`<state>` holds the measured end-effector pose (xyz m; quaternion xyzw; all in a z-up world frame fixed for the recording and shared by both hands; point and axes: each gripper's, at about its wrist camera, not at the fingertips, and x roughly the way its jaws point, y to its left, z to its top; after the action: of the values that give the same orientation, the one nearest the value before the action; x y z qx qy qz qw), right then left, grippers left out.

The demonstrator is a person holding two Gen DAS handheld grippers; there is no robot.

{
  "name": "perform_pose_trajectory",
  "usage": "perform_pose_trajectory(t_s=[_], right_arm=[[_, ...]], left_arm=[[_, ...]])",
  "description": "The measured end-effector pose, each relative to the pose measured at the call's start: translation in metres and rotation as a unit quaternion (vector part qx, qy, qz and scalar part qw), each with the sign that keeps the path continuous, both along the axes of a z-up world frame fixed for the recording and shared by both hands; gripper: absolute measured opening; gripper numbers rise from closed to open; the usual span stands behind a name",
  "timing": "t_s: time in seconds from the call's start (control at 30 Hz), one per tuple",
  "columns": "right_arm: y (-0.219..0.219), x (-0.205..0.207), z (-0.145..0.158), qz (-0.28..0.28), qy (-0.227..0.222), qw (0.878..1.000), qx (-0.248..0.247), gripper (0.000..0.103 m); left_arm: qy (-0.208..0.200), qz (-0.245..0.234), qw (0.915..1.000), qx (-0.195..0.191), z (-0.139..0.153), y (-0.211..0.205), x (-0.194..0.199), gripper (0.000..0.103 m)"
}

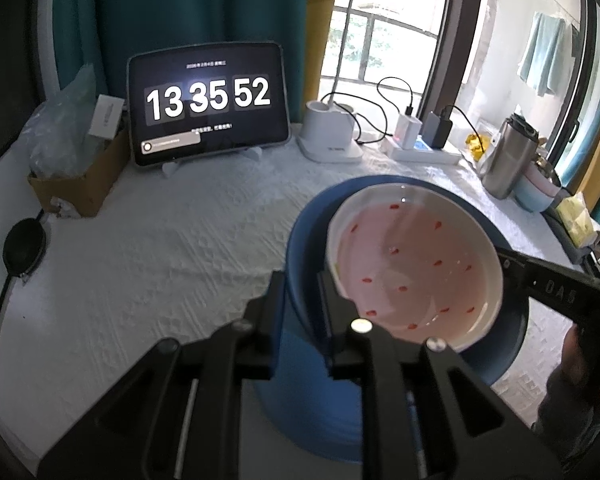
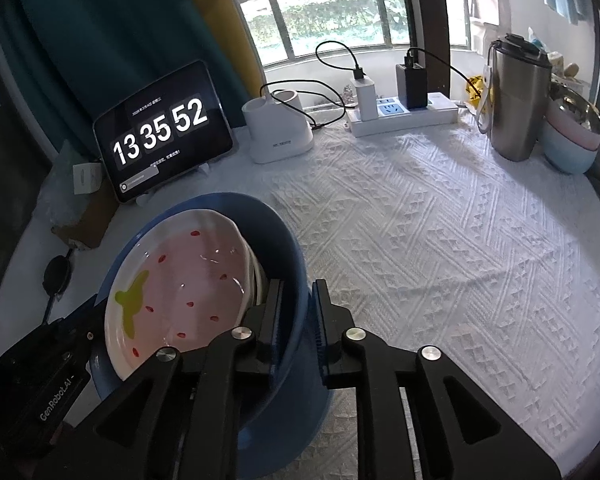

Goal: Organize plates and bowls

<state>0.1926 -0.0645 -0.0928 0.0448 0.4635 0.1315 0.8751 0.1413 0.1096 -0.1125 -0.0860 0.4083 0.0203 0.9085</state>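
One pink plate (image 1: pixel 412 264) with red specks and a green leaf mark lies tilted inside a blue bowl (image 1: pixel 304 248), which stands on the white textured tablecloth (image 1: pixel 160 248). Both grippers straddle the bowl's wall from opposite sides: the left gripper (image 1: pixel 300 292) has one finger outside and one inside the rim, and the right gripper (image 2: pixel 298 304) does the same on the far edge, its inner finger beside the plate's edge. Whether the pads press the wall I cannot tell. Behind stand a tablet clock (image 1: pixel 208 102) reading 13 35 52, a white lamp base (image 1: pixel 328 132), a power strip (image 2: pixel 404 114), and a steel tumbler (image 2: pixel 518 100).
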Motion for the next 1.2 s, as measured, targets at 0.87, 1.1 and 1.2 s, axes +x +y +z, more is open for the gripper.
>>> perform_pose_trajectory(t_s=[0.87,1.1,1.2], right_arm=[[-0.014,-0.03,0.016,0.0,-0.019,1.0,-0.025,0.05],[-0.02,-0.048,0.025,0.002,-0.032,0.999,-0.024,0.053],[-0.021,-0.056,0.029,0.003,-0.038,0.999,-0.028,0.053]], left_arm=[[-0.049,0.011,0.9987,0.009,0.027,-0.006,-0.034,0.046],[-0.065,0.0,0.9978,0.014,0.035,-0.015,-0.05,0.047],[-0.075,-0.001,0.9971,0.017,0.04,-0.018,-0.059,0.048]])
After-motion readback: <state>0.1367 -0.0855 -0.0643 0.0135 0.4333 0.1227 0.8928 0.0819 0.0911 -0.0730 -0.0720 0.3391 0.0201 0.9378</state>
